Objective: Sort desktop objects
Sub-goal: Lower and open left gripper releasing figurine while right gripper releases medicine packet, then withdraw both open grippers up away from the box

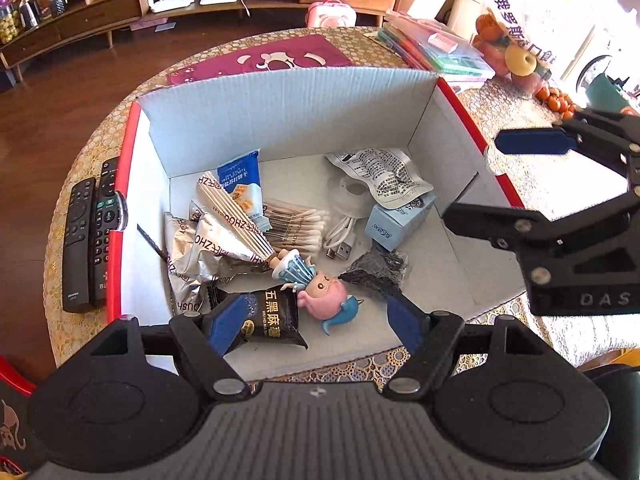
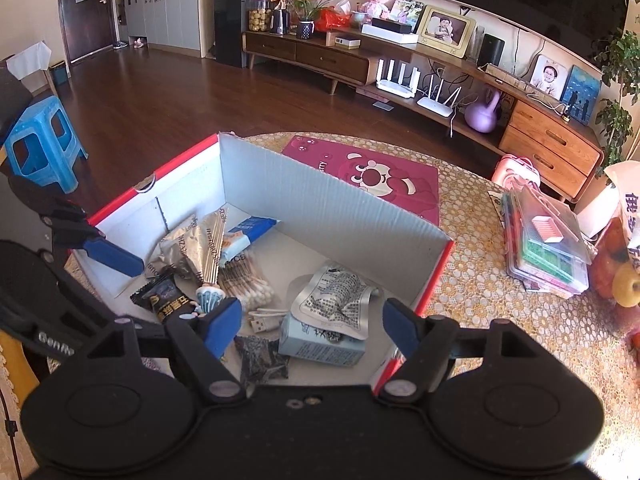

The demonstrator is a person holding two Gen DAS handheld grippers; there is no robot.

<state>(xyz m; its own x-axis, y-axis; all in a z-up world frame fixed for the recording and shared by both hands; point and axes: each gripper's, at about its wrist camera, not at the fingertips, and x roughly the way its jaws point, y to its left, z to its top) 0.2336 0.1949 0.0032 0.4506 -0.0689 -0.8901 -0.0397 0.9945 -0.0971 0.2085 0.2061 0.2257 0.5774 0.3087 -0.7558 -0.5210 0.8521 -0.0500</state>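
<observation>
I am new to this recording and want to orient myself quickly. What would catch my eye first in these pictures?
First the open cardboard box with red edges on the round table, holding a jumble: snack packets, cotton swabs, a white cable and a pink doll lying on its side near the front. Next, the left gripper and right gripper, both with jaws open over the box and holding nothing. Two remotes lie outside the box's left wall.

Pink figurine (image 1: pixel 322 294) lies in the box (image 1: pixel 280 108), seemingly touching a black packet (image 1: pixel 272 316).
</observation>
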